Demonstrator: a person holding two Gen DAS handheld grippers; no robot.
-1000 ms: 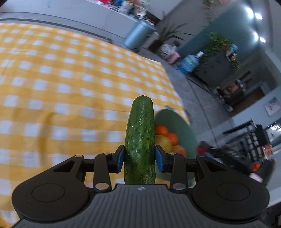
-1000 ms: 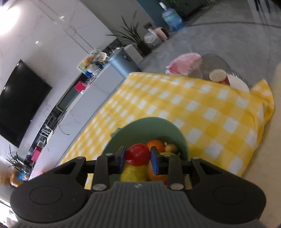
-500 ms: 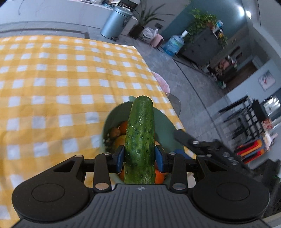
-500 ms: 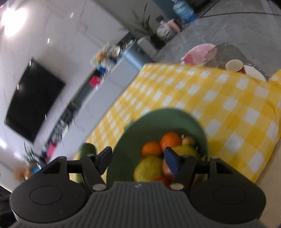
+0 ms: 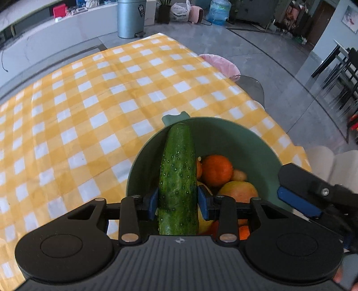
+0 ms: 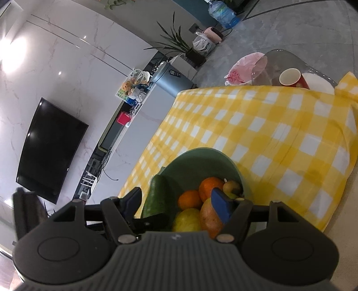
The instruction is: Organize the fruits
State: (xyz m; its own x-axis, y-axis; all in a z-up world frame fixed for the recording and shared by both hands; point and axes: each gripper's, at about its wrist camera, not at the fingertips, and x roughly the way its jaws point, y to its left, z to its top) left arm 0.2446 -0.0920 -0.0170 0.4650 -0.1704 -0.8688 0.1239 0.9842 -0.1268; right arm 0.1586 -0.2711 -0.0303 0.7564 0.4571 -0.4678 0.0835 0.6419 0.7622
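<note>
Nearest the lens in the left wrist view, the left gripper [image 5: 178, 200] is clamped on a bumpy, dark green cucumber [image 5: 178, 176], its blue pads pressing both flanks; the cucumber stands lengthwise up the centre of the frame over a smooth, round green bowl [image 5: 257, 143]. Inside the bowl lie a matte orange [image 5: 216, 170], a blotchy apple [image 5: 238, 192] and other fruit. At lower right, a blue-padded finger of the right gripper [image 6: 176, 204] hangs at the bowl's rim.

From the right wrist view, that gripper's jaws have just been opening and stand apart with nothing pressed between them, above the fruit pile.

Beyond the bowl spreads a yellow-and-white checked tablecloth [image 5: 94, 107], slightly creased. Farther off are grey floor tiles, a cylindrical metal bin [image 5: 131, 19] at top centre, and a black television [image 6: 49, 147] on a marble wall.
</note>
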